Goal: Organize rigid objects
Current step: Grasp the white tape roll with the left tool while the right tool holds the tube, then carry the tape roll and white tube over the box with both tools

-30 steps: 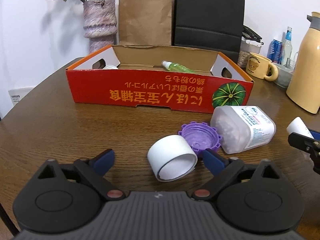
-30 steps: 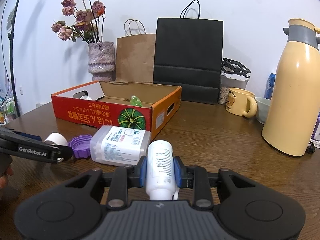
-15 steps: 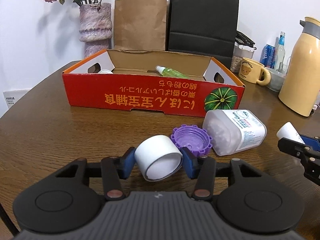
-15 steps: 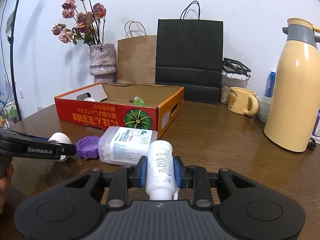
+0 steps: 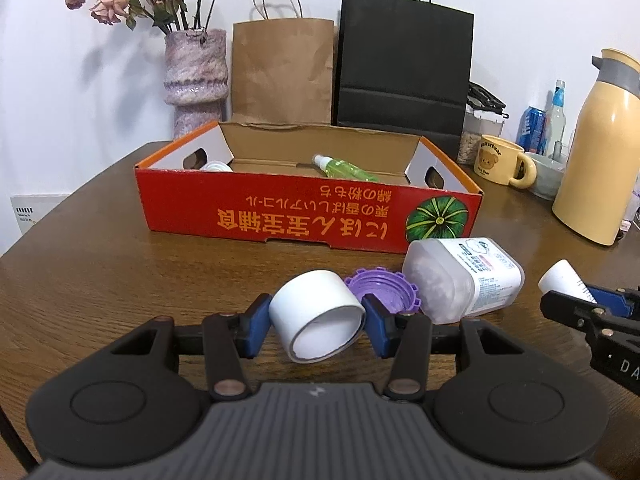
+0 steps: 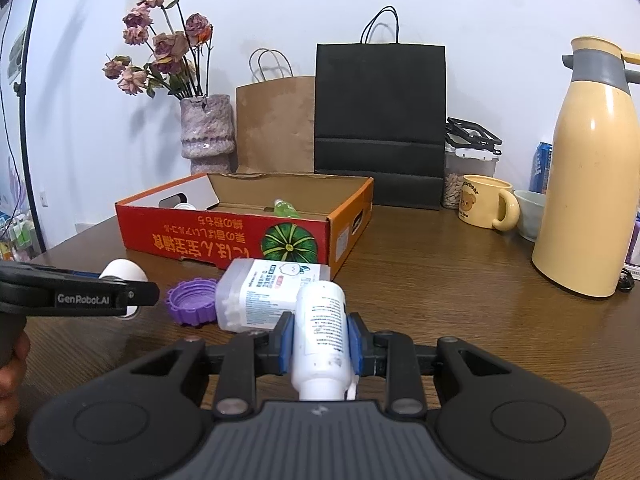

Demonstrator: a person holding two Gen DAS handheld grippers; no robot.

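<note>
- White cap [image 5: 318, 314]: now clamped between the blue pads [image 5: 256, 326] of the left hand-held gripper [image 5: 318, 328]. Jaws have just been closing, narrowed to about the cap's width, cap between them, lying on its side with the open end towards the camera.
- Cap looks low over the counter [image 5: 100, 280], near its front edge; can't tell if it's lifted clear or touching the wood.
- Vs a second ago: jaws stood wide apart either side of the cap, no contact. Half a second ago they were already on it. Nothing in the grip has shifted since.
- Meaning: pick looks secured. My read is the next step is carry and drop into the red box [image 5: 308, 216].
- Right hand-held gripper [image 6: 320, 346]: fully closed on a white bottle [image 6: 320, 332], neck towards the camera. Same grip as in both earlier frames.
- Just past the cap: purple lid [image 5: 384, 294] flat on the counter, then a clear tub [image 5: 460, 280] on its side, just in front of the box's pumpkin corner. Both unmoved.
- Box sits mid-counter and already holds a green bottle [image 5: 344, 168] and a white item at its left end.
- Risk: the cap is smooth and round, so it may rotate in the pads.
</note>
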